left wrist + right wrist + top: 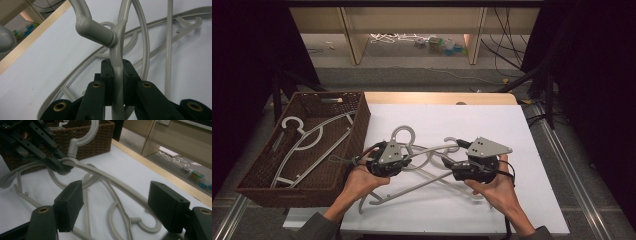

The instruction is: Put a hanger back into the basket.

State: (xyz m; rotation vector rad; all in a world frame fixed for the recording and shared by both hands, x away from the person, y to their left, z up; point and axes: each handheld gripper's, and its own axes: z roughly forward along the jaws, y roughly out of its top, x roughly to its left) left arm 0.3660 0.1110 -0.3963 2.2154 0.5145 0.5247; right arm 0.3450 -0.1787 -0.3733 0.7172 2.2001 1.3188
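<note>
The left claw [117,82] is clamping the hanger [117,45] by its neck while the right claw [120,207] is gaping empty, so it should be lifting slowly clear of the tangled hangers [432,172] toward the basket [357,125].

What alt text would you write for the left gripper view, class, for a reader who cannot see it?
The left hand-held gripper is shut on a grey hanger just below its hook, jaws pressed on either side of the neck. More hangers lie tangled behind on the white table.
</note>
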